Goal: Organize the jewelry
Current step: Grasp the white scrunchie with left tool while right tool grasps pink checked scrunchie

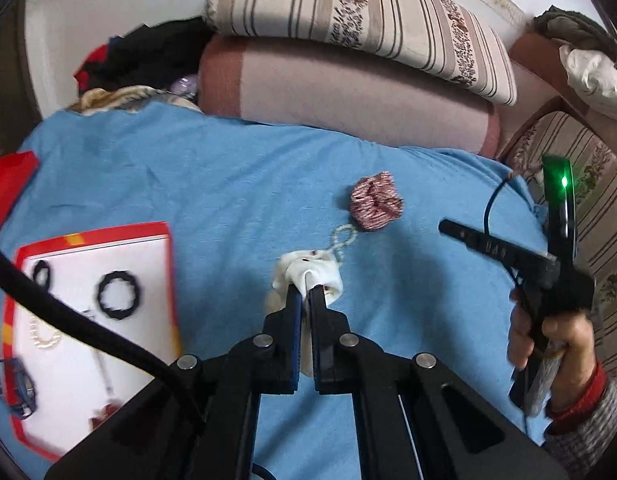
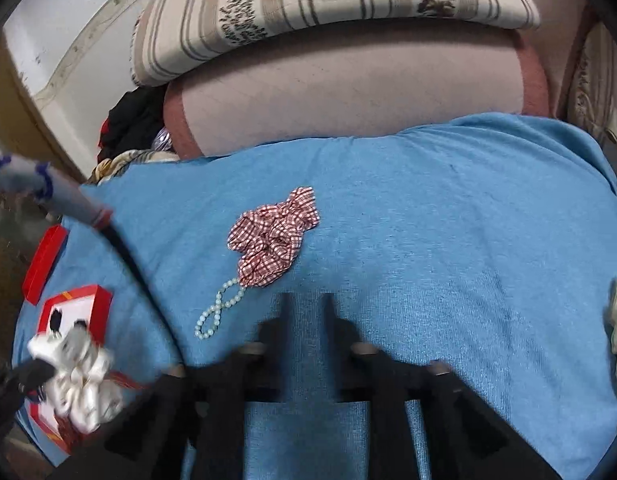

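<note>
White scrunchie pinched between closed left fingers; right fingers apart, empty.

On my bed: scrunchie at centre. Bead bracelet touching its near-left edge. Tray well left of scrunchie, holding two rings. Cushions behind scrunchie.

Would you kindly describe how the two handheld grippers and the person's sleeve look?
The left gripper is black, with silver pivot pins, blue-edged fingers and a braided black cable. The right gripper is black too, with a green light. The sleeve is grey knit with a red cuff.
</note>
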`<state>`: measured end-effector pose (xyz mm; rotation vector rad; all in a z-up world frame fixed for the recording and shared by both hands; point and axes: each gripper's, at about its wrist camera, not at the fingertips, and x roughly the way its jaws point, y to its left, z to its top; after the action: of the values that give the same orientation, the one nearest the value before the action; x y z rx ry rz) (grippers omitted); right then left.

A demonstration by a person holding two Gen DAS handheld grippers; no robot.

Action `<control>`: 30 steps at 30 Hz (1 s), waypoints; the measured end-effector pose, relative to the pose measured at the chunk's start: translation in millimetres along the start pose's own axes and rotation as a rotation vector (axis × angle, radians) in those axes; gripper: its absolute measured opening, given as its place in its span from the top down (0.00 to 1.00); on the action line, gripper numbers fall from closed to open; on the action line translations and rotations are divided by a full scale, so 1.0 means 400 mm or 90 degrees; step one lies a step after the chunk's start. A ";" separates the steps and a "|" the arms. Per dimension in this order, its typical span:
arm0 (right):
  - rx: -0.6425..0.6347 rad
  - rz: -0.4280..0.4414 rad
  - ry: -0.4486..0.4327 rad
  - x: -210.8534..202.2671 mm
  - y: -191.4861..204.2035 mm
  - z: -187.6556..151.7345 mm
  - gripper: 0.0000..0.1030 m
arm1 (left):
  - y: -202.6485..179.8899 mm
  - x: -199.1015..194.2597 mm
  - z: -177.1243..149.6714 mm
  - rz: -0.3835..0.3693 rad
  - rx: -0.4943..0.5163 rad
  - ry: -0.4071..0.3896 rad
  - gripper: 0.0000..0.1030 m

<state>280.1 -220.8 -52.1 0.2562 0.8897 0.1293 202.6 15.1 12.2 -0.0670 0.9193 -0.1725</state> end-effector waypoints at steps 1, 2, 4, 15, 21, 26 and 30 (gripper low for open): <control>0.013 0.005 -0.007 0.004 -0.002 0.005 0.50 | 0.001 -0.006 -0.007 0.009 0.003 -0.002 0.96; 0.023 0.013 -0.004 0.017 0.001 0.013 0.50 | 0.005 -0.011 -0.014 0.018 0.005 -0.003 0.96; 0.023 0.015 0.014 0.056 0.014 0.030 0.50 | 0.015 -0.012 -0.027 0.026 0.005 -0.003 0.96; -0.029 -0.039 0.070 0.276 0.057 0.080 0.83 | 0.079 0.108 -0.060 0.011 -0.028 0.047 0.96; -0.066 -0.038 0.025 0.191 0.069 0.068 0.93 | 0.082 0.079 -0.066 0.008 -0.034 0.036 0.96; -0.097 -0.043 -0.014 0.068 0.086 0.056 0.93 | 0.072 0.012 -0.073 0.023 -0.019 0.014 0.96; -0.116 -0.026 -0.030 -0.026 0.113 0.027 0.93 | 0.070 -0.054 -0.089 0.043 -0.003 -0.006 0.96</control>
<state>281.7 -181.3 -25.5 0.0702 0.8303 0.1646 164.7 47.2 4.1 -0.0406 0.9108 -0.1077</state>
